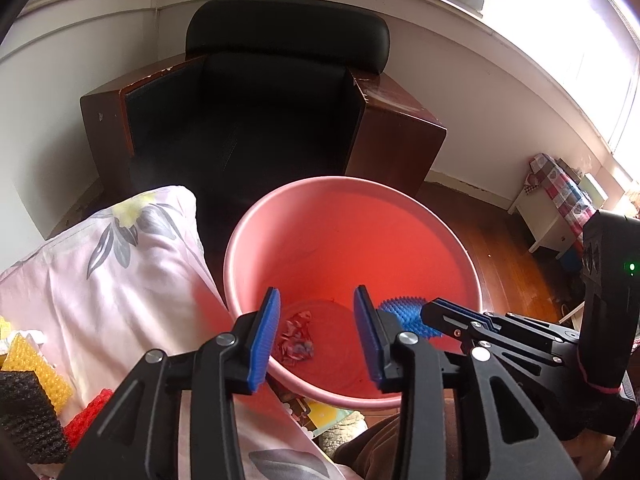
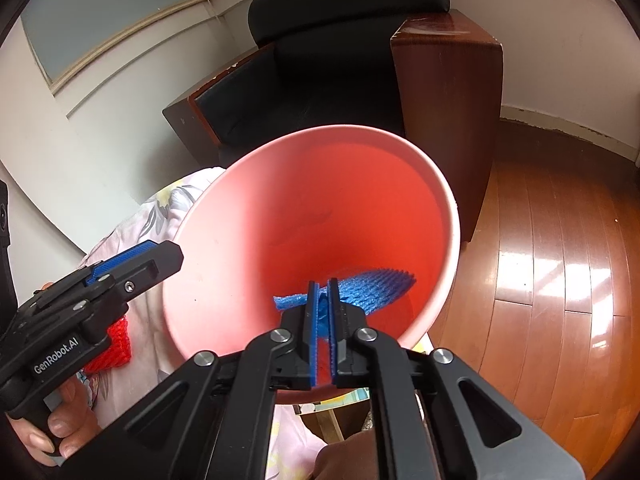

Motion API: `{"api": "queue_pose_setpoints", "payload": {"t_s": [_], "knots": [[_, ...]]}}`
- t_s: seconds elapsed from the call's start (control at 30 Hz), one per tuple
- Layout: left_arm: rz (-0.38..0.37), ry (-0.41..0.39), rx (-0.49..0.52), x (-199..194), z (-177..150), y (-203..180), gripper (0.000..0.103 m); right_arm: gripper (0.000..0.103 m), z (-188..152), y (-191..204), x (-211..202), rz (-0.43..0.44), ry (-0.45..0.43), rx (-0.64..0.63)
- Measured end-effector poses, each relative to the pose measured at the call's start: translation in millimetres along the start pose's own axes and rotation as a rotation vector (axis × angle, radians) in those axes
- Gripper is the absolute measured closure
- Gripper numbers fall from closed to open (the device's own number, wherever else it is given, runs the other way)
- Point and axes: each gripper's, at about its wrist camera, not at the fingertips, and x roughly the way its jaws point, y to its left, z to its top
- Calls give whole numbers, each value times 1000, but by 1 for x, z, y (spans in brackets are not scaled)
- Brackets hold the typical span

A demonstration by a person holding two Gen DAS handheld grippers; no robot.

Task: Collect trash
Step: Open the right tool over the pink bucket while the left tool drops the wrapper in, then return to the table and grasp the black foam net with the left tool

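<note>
A pink bin (image 1: 280,216) stands in front of me, also in the right wrist view (image 2: 208,216). A crumpled wrapper (image 1: 296,338) lies on its bottom. My left gripper (image 1: 316,304) is open and empty over the bin's near rim; it also shows in the right wrist view (image 2: 160,254). My right gripper (image 2: 323,286) is shut on a blue foam net (image 2: 372,286) and holds it inside the bin; the gripper (image 1: 430,312) and the net (image 1: 404,314) also show in the left wrist view.
A floral pink cloth (image 1: 132,264) lies left of the bin, with yellow (image 1: 32,364), red (image 1: 86,416) and black (image 1: 24,420) foam pieces on it. A dark armchair (image 1: 280,96) stands behind the bin. Wooden floor (image 2: 560,280) is to the right.
</note>
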Motion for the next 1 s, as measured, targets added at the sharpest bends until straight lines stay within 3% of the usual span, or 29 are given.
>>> {"api": "queue_pose_setpoints", "payload": {"t_s": [0.07,0.1,0.43,1.0], "knots": [[8,-4,-5,-4,-2,2,62,66,-1,0,-3,-1,-14,2],[11,-5,-9,-6,-4,3,62,65,-2,1,-5,-3,-23,0],[51,-14,-63,-37,-25,24,61,65,-8,21,-23,-44,-65,-39],[201,-98,-155,-120,-73,80,61,65,-38,107,-41,60,-124,-243]]}}
